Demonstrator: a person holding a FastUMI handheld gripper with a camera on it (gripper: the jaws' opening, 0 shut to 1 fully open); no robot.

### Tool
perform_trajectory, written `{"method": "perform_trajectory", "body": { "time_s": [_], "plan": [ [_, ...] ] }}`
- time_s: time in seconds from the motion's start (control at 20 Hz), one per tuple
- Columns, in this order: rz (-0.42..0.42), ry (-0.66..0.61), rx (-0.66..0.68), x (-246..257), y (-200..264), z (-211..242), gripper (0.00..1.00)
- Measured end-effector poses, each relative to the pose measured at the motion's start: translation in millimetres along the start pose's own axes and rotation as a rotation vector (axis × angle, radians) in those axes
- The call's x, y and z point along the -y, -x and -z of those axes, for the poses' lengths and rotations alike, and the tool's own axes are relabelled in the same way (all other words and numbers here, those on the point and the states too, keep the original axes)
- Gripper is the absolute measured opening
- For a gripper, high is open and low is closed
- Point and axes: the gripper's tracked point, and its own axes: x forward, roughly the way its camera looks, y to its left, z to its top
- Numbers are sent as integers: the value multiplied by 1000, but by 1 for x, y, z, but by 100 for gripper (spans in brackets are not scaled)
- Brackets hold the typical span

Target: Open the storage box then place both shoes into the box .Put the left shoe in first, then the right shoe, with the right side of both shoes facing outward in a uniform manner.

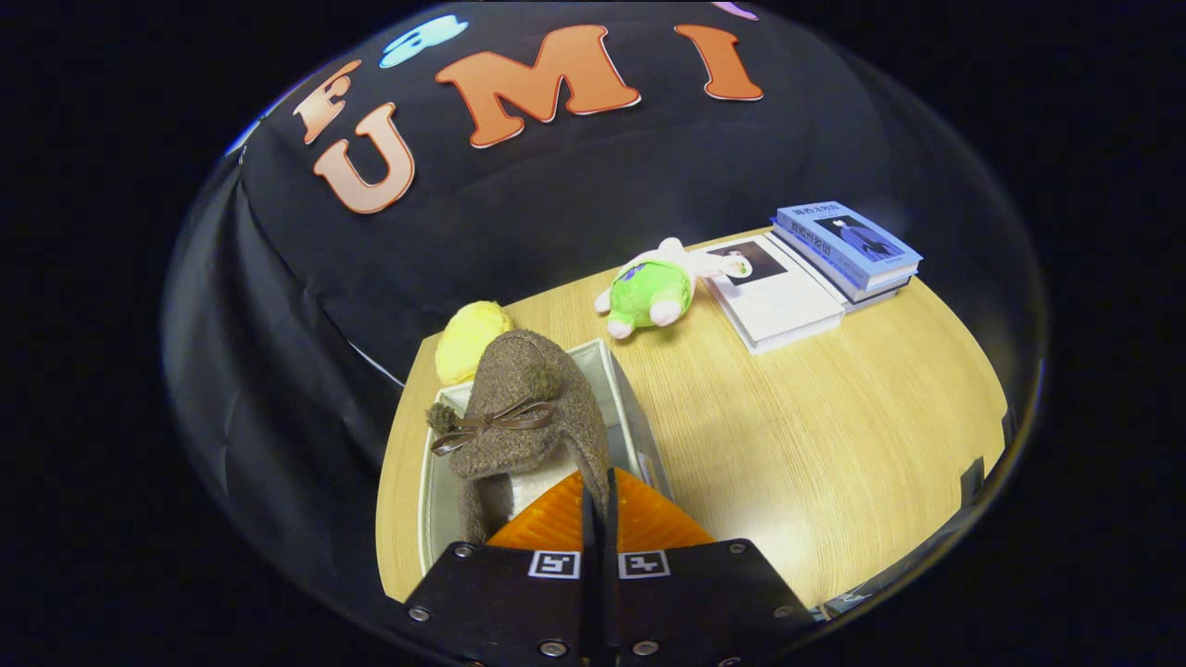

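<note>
Light wood tabletop (834, 417) runs out ahead of your gripper (598, 505), with black cloth hanging as the wall behind it. Your fingers are pressed together on the rear collar of a brown felt shoe (523, 417) — the edge is pinched between both of them. Its long axis runs straight away from you, toe pointing toward the cloth wall, and a thin brown bow sits across the upper. The shoe hangs over the open white storage box (625, 408), just ahead of the fingers, whose long side also runs away from you. Beyond the box, touching its far end, lies a yellow plush toy (470, 338). Farther off, to the right, a green-and-pink plush toy (653, 292) lies beside a white book (774, 292), and next to that sits a stack of blue books (848, 245) — the cover lettering is too small to read.
</note>
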Motion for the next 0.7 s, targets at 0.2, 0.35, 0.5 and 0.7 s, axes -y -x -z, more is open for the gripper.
{"method": "perform_trajectory", "body": {
  "time_s": [0.2, 0.35, 0.5, 0.7],
  "plan": [
    [26, 1, -45, 2, -12, 19, 3],
    [-11, 11, -10, -9, -4, 7, 26],
    [-17, 37, 59, -8, 14, -15, 64],
    [-10, 49, 105, 8, 33, -37, 98]
  ]
}}
